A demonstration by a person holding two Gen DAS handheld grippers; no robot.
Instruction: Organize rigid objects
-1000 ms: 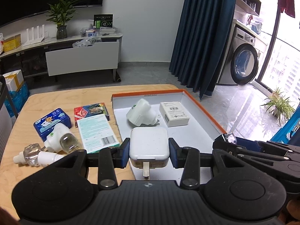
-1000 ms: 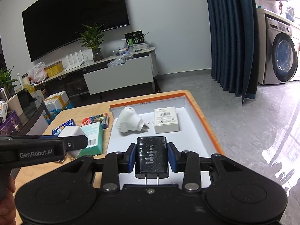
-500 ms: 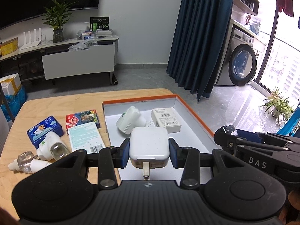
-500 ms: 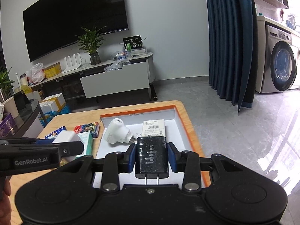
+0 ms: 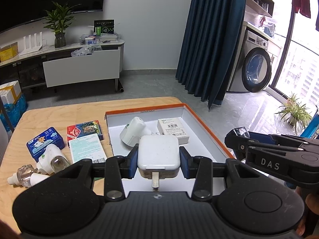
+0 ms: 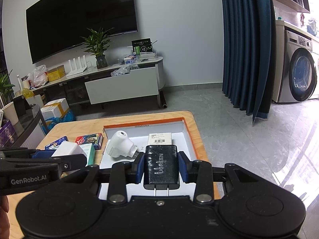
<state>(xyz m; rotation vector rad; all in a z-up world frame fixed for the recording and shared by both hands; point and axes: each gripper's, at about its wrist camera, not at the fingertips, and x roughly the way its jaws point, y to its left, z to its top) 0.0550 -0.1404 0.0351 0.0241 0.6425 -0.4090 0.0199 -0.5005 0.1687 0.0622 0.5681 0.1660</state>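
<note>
My left gripper (image 5: 158, 160) is shut on a white square charger (image 5: 158, 153), held above the near end of the orange-rimmed white box (image 5: 207, 131). My right gripper (image 6: 161, 167) is shut on a black UGREEN charger (image 6: 161, 165), also above the box's (image 6: 190, 137) near end. Inside the box lie a white plug-in device (image 5: 132, 133) and a small white carton (image 5: 173, 130); both also show in the right wrist view, the device (image 6: 119, 146) and the carton (image 6: 160, 137). Each gripper shows at the side of the other's view.
On the wooden table (image 5: 59, 111) left of the box lie a blue tin (image 5: 44, 141), a red card box (image 5: 84, 129), a pale green carton (image 5: 86, 149), a white vaporiser with bottle (image 5: 51, 158) and a clear bottle (image 5: 22, 176). Floor lies beyond the table's right edge.
Both grippers have pulled back and risen with their chargers still held; the table and box look smaller and farther away.
</note>
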